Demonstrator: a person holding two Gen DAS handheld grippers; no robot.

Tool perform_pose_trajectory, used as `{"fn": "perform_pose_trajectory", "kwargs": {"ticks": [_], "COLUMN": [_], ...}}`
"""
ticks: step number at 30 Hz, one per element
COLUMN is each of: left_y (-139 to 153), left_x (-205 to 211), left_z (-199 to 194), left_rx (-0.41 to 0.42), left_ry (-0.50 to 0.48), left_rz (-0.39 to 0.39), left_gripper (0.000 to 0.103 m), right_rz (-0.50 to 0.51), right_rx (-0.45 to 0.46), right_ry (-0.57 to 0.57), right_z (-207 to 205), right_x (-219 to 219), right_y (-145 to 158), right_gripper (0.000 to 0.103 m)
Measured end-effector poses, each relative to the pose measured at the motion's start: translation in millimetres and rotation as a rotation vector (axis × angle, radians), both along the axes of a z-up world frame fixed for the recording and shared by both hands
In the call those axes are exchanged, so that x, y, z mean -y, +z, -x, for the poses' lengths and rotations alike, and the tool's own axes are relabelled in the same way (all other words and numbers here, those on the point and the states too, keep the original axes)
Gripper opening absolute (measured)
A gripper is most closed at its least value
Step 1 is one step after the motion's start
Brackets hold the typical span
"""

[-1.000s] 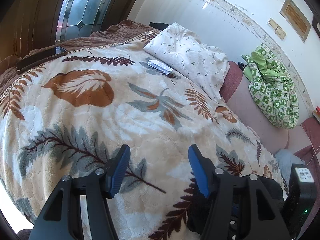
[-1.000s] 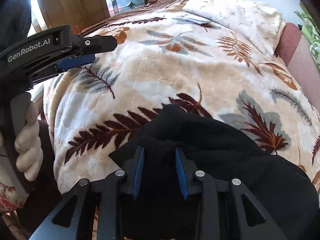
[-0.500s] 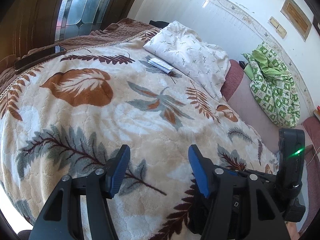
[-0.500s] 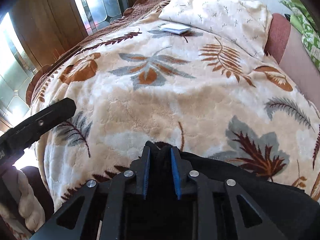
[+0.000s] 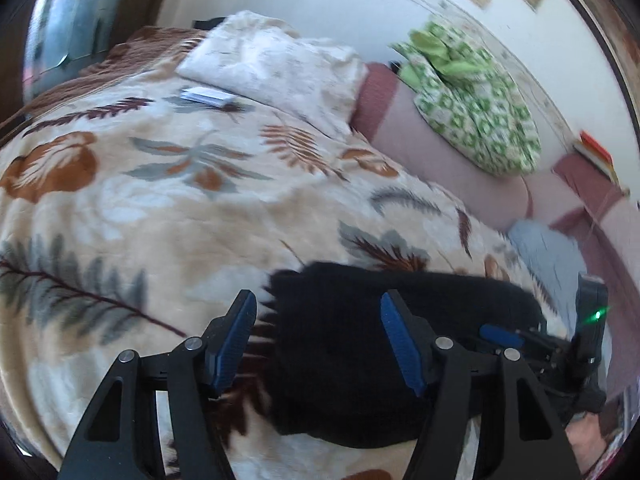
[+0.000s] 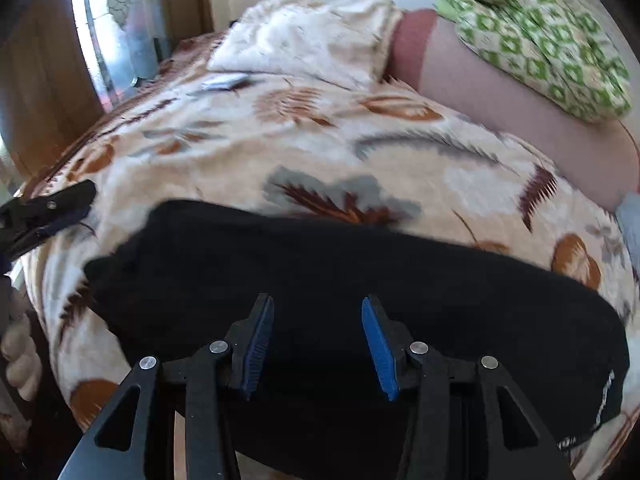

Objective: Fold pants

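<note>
Both claws hang over the near edge of the bed, and both are spreading their jaws at this moment. Left gripper (image 5: 318, 338) stands released with nothing pinched; its blue pads (image 5: 234, 344) straddle the left end of the black pants (image 5: 360, 360), which lie below them on the leaf-patterned blanket (image 5: 180, 208). Right gripper (image 6: 316, 344) is also released, its pads clear of the cloth, with the pants (image 6: 340, 272) spread as a long dark band along the blanket's near edge beneath it. Seen from the right wrist, the left gripper's tip pokes in at the left edge of the bed, a hand (image 6: 18, 364) below it. Toward the far edge rest a white pillow (image 5: 276, 68) and a small white packet (image 5: 206, 95). A green patterned bundle (image 5: 476, 100) sits on the pink sheet at the far right corner.
</note>
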State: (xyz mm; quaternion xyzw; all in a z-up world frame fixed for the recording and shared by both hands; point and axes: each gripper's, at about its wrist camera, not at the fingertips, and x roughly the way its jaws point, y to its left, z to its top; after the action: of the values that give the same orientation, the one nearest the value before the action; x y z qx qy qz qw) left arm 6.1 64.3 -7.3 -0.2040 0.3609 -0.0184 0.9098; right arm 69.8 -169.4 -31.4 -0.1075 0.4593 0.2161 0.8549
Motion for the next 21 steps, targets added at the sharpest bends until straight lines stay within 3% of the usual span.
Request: {"fn": "perform_pose_trajectory", "kwargs": {"ticks": [2, 5, 6, 9, 13, 17, 21], "left_y": [-12.6, -31.7, -31.7, -39.9, -39.9, -40.5, -38.7], "left_x": [25.2, 40.3, 41.3, 32.0, 34.4, 44.1, 32.8], "left_z": [-6.4, -10.9, -10.1, -8.3, -6.2, -4.7, -2.2], "left_rx": [-0.055, -0.123, -0.121, -0.152, -0.138, -0.123, -0.108], "left_ry": [-0.048, -0.040, -0.033, -0.023, -0.025, -0.033, -0.027], "left_rz": [-0.073, -0.201, -0.231, -0.195, -0.225, -0.289, -0.214], "left_gripper": [0.064, 0.064, 0.065, 0.070, 0.071, 0.074, 0.074], "right_rz": [0.035, 0.043, 0.037, 0.117, 0.039, -0.130, -0.234], "right_rx": [-0.010, -0.018, -0.020, -0.023, -0.064, -0.025, -0.018], "right_ry": [-0.094, -0.204, -0.240, -0.406, -0.616, -0.669, -0.617], "right_z": [0.9, 6.1, 9.3, 13.4, 19.0, 18.8, 11.2], "right_x": [45.6, 110.1, 130.1, 190.5, 269.4, 299.9, 279.8], "right_y": [-11.7, -14.1, -12.4, -14.9, -14.0, 3.3, 11.6], "right_gripper": [0.050, 0.051, 0.057, 0.064, 0.065, 0.065, 0.066]}}
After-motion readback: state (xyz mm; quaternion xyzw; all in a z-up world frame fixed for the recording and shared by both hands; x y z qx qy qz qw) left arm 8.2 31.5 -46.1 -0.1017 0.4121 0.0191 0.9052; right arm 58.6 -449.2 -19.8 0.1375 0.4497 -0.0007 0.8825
